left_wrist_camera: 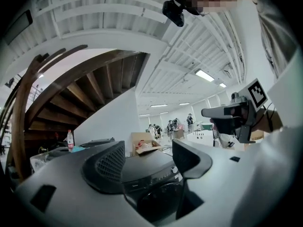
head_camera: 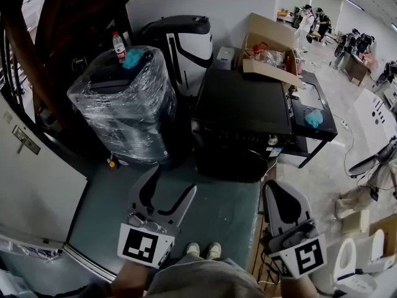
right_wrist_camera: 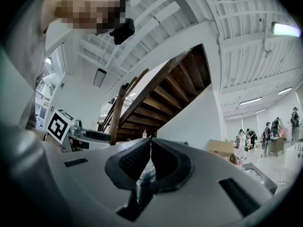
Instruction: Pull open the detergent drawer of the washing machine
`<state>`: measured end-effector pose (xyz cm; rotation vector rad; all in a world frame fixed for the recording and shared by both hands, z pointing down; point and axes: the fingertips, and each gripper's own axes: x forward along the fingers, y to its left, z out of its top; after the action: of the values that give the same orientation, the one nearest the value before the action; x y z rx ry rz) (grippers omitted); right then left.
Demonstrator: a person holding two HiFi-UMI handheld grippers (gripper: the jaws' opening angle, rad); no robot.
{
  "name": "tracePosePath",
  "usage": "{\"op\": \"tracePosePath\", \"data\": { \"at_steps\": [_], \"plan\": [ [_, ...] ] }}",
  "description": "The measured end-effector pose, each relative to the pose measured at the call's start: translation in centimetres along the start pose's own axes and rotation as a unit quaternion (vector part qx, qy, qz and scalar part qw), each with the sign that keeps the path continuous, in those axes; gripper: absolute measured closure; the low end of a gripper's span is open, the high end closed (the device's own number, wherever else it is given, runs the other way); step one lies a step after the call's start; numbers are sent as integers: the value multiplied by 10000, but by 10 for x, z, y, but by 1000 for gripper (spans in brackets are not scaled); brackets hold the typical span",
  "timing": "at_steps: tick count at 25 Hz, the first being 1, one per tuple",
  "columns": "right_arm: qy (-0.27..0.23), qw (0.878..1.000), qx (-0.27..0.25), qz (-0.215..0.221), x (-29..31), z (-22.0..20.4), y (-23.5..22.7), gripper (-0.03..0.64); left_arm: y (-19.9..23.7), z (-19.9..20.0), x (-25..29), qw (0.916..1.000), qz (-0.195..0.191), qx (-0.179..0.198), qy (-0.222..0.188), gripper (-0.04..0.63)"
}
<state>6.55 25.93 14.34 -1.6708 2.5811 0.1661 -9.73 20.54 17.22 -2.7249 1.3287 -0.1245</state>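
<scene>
Detergent drawer (left_wrist_camera: 136, 183) lay well ahead, framed between spread left hand-held gripper (head_camera: 172, 180) jaws; pressed-together right hand-held gripper (head_camera: 273, 188) probably farther.

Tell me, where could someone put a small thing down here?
The top of the washing machine is bare, between the plastic-wrapped appliance and the side table. The green floor before it is open too. Crowded: the wrapped appliance's top, with a bottle and blue cloth.
</scene>
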Motion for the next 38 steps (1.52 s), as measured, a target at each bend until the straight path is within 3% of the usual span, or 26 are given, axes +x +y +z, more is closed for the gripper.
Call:
{"op": "tracePosePath", "data": {
  "at_steps": [7,12,19,23,38],
  "plan": [
    [49,9999,50,96,-1,-14,-17,584,0,-21,21,9967,-13,-810,-7,264],
    [96,9998,76,166,1,-22,-27,584,0,-30,35,9859,-52,-1674,-46,258],
    [158,9995,181,197,14,-34,-37,584,11,-59,57,9527,-106,-3038,-24,245],
    [203,9995,142,212,27,-43,-43,584,21,-81,73,9323,-94,-3615,-15,242],
    [482,9984,106,286,124,-76,-78,584,73,-155,159,8821,-197,-4705,83,232]
  ]
}}
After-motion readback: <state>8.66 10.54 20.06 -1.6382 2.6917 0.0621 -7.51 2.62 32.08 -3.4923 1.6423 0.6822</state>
